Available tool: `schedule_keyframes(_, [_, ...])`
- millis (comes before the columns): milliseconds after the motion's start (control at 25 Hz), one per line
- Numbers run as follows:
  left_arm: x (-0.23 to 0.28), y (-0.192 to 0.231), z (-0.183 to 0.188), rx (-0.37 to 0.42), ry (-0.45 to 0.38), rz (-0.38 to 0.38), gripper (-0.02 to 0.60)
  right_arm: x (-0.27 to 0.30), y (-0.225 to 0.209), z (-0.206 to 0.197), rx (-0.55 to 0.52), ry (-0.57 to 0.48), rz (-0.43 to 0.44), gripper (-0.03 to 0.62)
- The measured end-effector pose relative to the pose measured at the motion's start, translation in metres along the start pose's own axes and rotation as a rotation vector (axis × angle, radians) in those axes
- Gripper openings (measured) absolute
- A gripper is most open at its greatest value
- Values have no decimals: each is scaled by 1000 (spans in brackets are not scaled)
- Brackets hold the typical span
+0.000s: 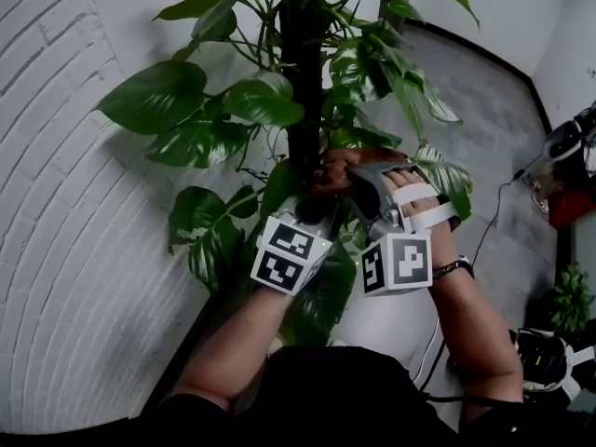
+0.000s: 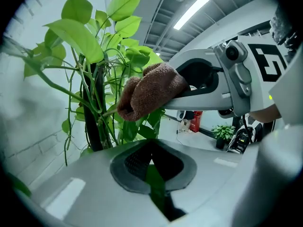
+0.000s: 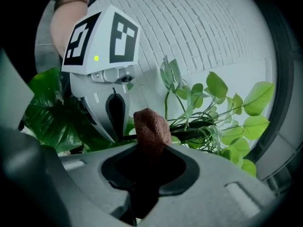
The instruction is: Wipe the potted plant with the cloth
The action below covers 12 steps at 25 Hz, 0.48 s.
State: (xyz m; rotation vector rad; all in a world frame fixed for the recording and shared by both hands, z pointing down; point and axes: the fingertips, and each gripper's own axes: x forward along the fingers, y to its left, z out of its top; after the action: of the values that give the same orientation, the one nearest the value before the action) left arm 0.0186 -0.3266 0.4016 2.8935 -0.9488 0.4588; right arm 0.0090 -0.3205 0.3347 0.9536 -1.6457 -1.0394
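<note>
The potted plant [image 1: 298, 91] has broad green leaves around a dark centre pole [image 1: 303, 110]. My right gripper [image 1: 346, 177] is shut on a brown cloth [image 1: 337, 168], which it presses against the foliage beside the pole. In the right gripper view the cloth [image 3: 151, 129] sticks up from between the jaws. My left gripper [image 1: 312, 214] sits just left of and below it, shut on a green leaf [image 2: 155, 183] that runs through its jaws. From the left gripper view the cloth [image 2: 149, 91] hangs right above that gripper's jaws, carried by the right gripper [image 2: 208, 89].
A white brick wall [image 1: 65, 250] stands close on the left behind the plant. Grey floor [image 1: 494, 119] stretches to the right, crossed by a black cable [image 1: 489, 222]. A small potted plant [image 1: 568, 296] and a red object [image 1: 573, 203] stand at the far right.
</note>
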Motion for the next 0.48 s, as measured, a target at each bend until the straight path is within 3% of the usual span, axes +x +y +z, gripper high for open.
schedule_keyframes(480, [-11, -10, -8, -12, 15, 26, 17, -8, 24, -4, 64, -25, 16, 67])
